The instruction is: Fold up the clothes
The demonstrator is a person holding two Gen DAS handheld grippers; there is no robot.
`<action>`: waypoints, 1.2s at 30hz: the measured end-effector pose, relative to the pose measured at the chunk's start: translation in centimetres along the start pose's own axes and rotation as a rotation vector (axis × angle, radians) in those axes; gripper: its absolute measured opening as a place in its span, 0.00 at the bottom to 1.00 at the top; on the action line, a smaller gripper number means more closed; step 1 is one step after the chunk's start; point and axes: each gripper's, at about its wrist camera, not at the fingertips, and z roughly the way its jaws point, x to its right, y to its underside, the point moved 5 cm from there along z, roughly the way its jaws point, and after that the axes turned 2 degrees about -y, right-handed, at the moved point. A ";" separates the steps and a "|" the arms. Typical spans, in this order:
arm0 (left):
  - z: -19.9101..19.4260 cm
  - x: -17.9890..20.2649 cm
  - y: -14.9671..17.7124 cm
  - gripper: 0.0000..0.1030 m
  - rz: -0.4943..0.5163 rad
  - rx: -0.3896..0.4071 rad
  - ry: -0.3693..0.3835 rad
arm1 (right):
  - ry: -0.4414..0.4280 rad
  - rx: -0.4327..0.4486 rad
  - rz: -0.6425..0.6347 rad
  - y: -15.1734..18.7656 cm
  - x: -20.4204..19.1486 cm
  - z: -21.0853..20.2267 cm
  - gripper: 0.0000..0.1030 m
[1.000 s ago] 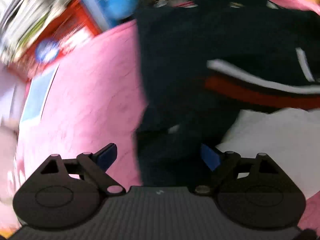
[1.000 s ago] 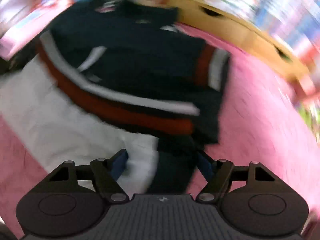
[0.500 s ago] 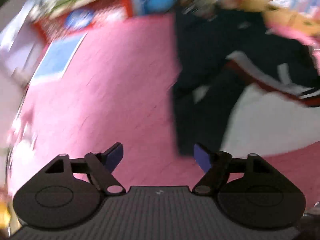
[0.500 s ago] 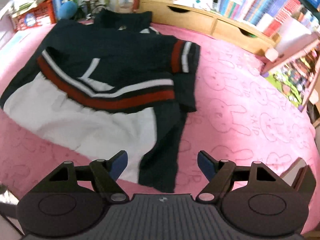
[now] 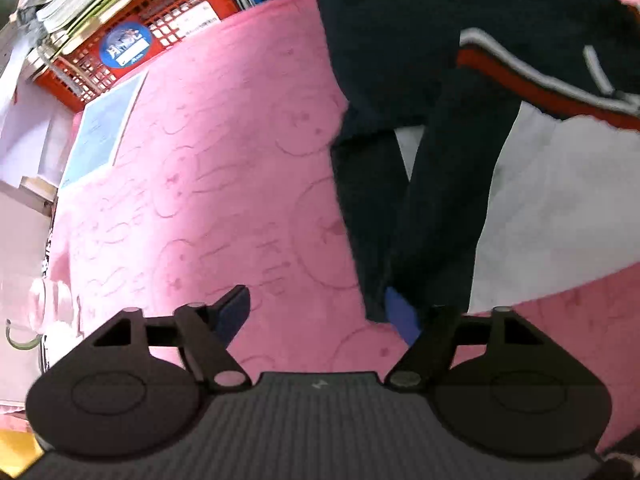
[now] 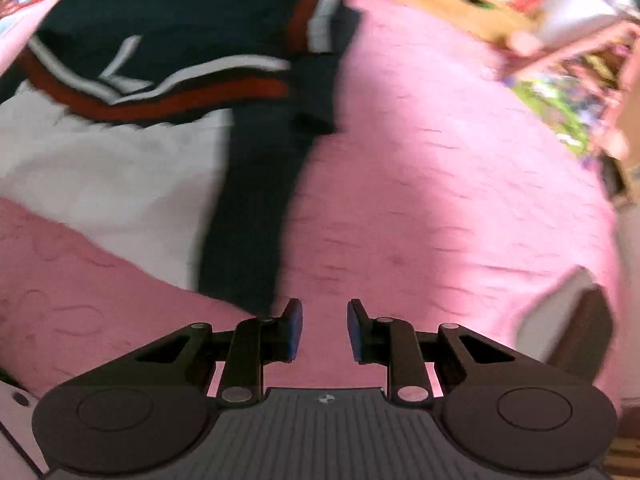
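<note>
Pink bedspread (image 5: 208,184) shows between both jaw pairs, left hand-held gripper (image 5: 320,312) half-open and right hand-held gripper (image 6: 324,328) nearly closed, both just narrowing on nothing; beyond, the shirt (image 6: 168,80) lies spread, its hem corners likely next.

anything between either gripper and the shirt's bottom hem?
Nothing visible. The left gripper sits at the navy side panel of the shirt, only bare pink blanket between its pads. The right gripper, jaws just narrowed with nothing between them, hangs beside the hem corner.
</note>
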 end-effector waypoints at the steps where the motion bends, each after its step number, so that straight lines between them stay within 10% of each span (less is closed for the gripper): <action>1: -0.7 -0.3 -0.4 0.68 -0.003 0.025 0.026 | -0.006 0.023 -0.005 -0.4 0.3 -0.5 0.29; 8: -2.7 5.8 -8.2 0.95 0.165 0.198 0.184 | -0.124 0.141 -0.067 -6.9 -1.1 -0.7 0.62; 13: 1.9 10.6 -11.6 0.91 0.301 0.179 0.239 | -0.186 0.186 -0.141 -11.9 -3.6 2.9 0.88; 20: 1.4 10.5 -11.3 0.17 0.185 0.165 0.353 | -0.249 0.161 -0.169 -12.7 -5.7 4.0 0.22; 28: -8.7 5.6 -18.6 0.13 0.020 0.437 0.407 | -0.208 0.510 -0.163 -19.5 -4.7 -6.0 0.15; 31: -5.2 4.8 -23.2 0.14 0.021 0.474 0.284 | -0.165 0.627 -0.167 -24.8 -4.0 -6.4 0.16; 36: 5.3 5.8 -25.8 0.14 -0.007 0.314 0.197 | -0.236 0.523 -0.089 -30.5 -4.7 3.2 0.17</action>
